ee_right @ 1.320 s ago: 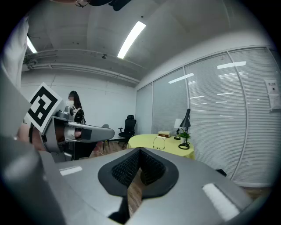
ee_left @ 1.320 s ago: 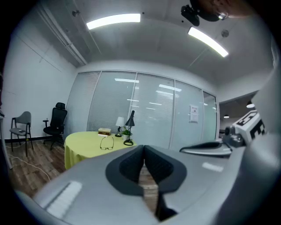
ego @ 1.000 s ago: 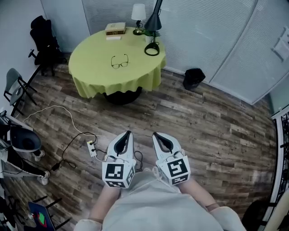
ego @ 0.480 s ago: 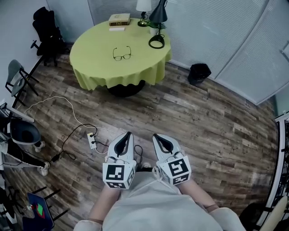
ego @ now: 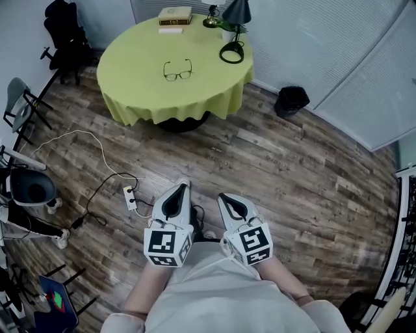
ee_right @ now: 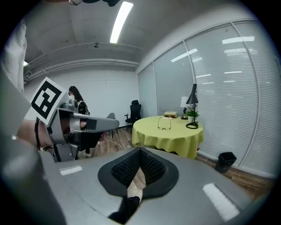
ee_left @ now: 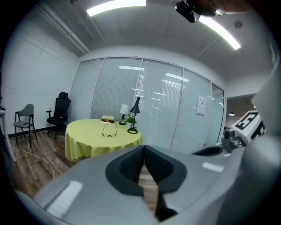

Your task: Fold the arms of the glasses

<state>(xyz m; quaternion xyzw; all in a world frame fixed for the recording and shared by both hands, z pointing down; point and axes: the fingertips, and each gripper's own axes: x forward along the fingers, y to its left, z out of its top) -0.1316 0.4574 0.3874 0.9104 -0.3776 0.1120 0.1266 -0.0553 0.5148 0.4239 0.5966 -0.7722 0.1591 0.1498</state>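
Note:
The glasses [ego: 177,70] lie with both arms open on the round yellow table [ego: 136,91], far ahead of me across the wooden floor. They also show small in the left gripper view, glasses [ee_left: 109,130], and in the right gripper view, glasses [ee_right: 164,123]. My left gripper [ego: 180,189] and right gripper [ego: 223,196] are held side by side close to my body, both pointing at the table. Each one is shut with nothing between its jaws. Neither is anywhere near the glasses.
A black desk lamp [ego: 234,29], a small plant and stacked books [ego: 175,14] stand at the table's far edge. A black bin [ego: 292,100] sits right of the table. A power strip [ego: 130,198] with cables lies on the floor to the left, near several chairs [ego: 62,36].
The table with the glasses has slid lower and a little nearer in the head view. Both grippers keep the same shut pose by my body.

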